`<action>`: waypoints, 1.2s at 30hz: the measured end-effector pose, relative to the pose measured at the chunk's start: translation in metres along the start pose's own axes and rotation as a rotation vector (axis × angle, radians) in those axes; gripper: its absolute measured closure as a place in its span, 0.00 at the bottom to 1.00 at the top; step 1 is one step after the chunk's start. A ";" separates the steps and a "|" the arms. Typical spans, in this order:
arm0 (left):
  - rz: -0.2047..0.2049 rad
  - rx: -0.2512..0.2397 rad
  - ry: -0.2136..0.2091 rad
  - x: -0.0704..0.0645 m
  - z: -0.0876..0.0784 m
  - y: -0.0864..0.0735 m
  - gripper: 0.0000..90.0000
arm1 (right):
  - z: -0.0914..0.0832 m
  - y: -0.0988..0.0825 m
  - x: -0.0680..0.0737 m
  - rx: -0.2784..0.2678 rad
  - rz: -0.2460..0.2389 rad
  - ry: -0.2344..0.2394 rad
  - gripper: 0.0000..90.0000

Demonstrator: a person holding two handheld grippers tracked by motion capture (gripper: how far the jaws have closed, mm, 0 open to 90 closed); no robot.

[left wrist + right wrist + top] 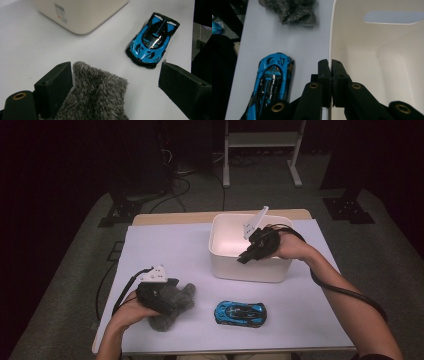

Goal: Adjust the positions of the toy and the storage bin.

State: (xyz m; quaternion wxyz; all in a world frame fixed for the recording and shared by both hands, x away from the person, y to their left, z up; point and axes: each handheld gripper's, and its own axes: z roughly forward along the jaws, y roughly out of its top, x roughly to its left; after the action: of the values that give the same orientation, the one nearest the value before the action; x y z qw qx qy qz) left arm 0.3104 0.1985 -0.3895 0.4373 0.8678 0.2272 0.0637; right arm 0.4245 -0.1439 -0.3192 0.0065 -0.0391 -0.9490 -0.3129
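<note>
White bin (248,267), smooth, glossy, rectangular

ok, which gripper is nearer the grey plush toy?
Left. The left gripper sits right over the grey plush toy, jaws open with the toy between them. The right gripper is across the table, shut on the near wall of the white bin.

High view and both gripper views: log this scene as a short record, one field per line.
surface: table with white cover
bin: white, open-topped, nothing seen inside
right gripper: jaws shut on the bin's near wall, one inside, one outside
left gripper: jaws open, astride the grey plush
plush contact: touches the left-hand jaw; other jaw stands clear
car: blue, on the table in front of the bin, untouched
</note>
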 end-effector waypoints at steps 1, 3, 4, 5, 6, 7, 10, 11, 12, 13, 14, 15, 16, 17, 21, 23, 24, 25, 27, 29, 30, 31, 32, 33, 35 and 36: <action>0.000 0.000 0.000 0.000 0.000 0.000 0.13 | 0.000 0.000 0.000 0.000 0.000 0.000 0.95; 0.002 0.001 0.000 -0.001 -0.001 0.000 0.13 | 0.005 0.007 0.007 -0.003 -0.020 0.023 0.95; 0.004 0.002 0.001 -0.001 -0.001 0.000 0.13 | 0.006 0.008 0.008 -0.006 -0.025 0.027 0.95; 0.003 0.001 0.000 -0.001 -0.001 0.000 0.13 | 0.008 0.009 0.010 -0.004 -0.027 0.033 0.95; 0.002 0.001 0.000 -0.001 -0.001 -0.001 0.13 | 0.009 0.010 0.011 -0.007 -0.030 0.038 0.95; 0.002 0.001 0.000 -0.001 -0.001 -0.001 0.13 | 0.010 0.011 0.012 -0.008 -0.029 0.043 0.95; 0.003 0.001 0.002 -0.001 -0.002 -0.001 0.13 | 0.011 0.012 0.015 -0.009 -0.029 0.041 0.95; 0.003 0.000 0.003 0.000 -0.002 -0.001 0.13 | 0.011 0.012 0.016 -0.010 -0.026 0.041 0.95; 0.001 0.000 0.003 0.000 -0.002 -0.002 0.13 | 0.011 0.013 0.016 -0.010 -0.024 0.041 0.95; 0.000 0.001 0.003 0.000 -0.002 -0.002 0.12 | 0.012 0.014 0.018 -0.007 -0.026 0.043 0.95; 0.000 0.001 0.003 0.000 -0.002 -0.002 0.12 | 0.012 0.015 0.020 -0.004 -0.030 0.048 0.95; 0.001 0.003 0.002 -0.001 -0.002 -0.002 0.12 | 0.013 0.016 0.021 -0.002 -0.032 0.056 0.95; 0.000 0.003 0.002 -0.001 -0.002 -0.002 0.12 | 0.013 0.017 0.023 -0.001 -0.038 0.061 0.95; 0.000 0.002 0.001 -0.001 -0.002 -0.002 0.12 | 0.014 0.018 0.026 0.004 -0.045 0.063 0.95; 0.005 -0.005 0.004 -0.002 -0.005 -0.001 0.12 | 0.017 0.021 0.031 0.004 -0.051 0.078 0.94; 0.004 -0.008 0.006 -0.002 -0.005 -0.001 0.12 | 0.018 0.022 0.034 0.008 -0.052 0.077 0.94; 0.002 -0.009 0.009 -0.002 -0.005 -0.002 0.12 | 0.018 0.022 0.035 0.007 -0.054 0.079 0.94; 0.001 -0.010 0.009 -0.002 -0.005 -0.002 0.12 | 0.018 0.022 0.035 0.005 -0.060 0.077 0.94; 0.001 -0.010 0.008 -0.002 -0.005 -0.002 0.12 | 0.018 0.021 0.036 0.008 -0.049 0.071 0.94; 0.003 -0.011 0.012 -0.001 -0.005 -0.003 0.12 | 0.018 0.022 0.036 0.014 -0.052 0.063 0.92; 0.006 -0.014 0.017 -0.001 -0.005 -0.003 0.12 | 0.017 0.022 0.037 0.013 -0.047 0.054 0.86; 0.009 -0.018 0.020 -0.001 -0.005 -0.003 0.12 | 0.015 0.022 0.037 0.005 -0.041 0.057 0.79; 0.008 -0.022 0.023 -0.001 -0.006 -0.002 0.12 | 0.012 0.022 0.038 -0.009 -0.040 0.049 0.75; 0.008 -0.024 0.025 -0.001 -0.006 -0.002 0.12 | 0.008 0.021 0.039 -0.029 -0.036 0.037 0.73; 0.013 -0.028 0.029 -0.002 -0.007 -0.002 0.12 | 0.001 0.021 0.042 -0.059 -0.025 0.037 0.65; 0.011 -0.027 0.029 -0.002 -0.007 -0.003 0.12 | -0.005 0.021 0.046 -0.080 -0.025 0.025 0.63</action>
State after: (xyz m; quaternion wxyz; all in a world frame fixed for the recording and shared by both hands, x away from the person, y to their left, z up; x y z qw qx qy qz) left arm 0.3054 0.2040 -0.3869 0.4455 0.8620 0.2278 0.0817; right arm 0.3803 -0.1268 -0.3015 0.0129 -0.0233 -0.9359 -0.3511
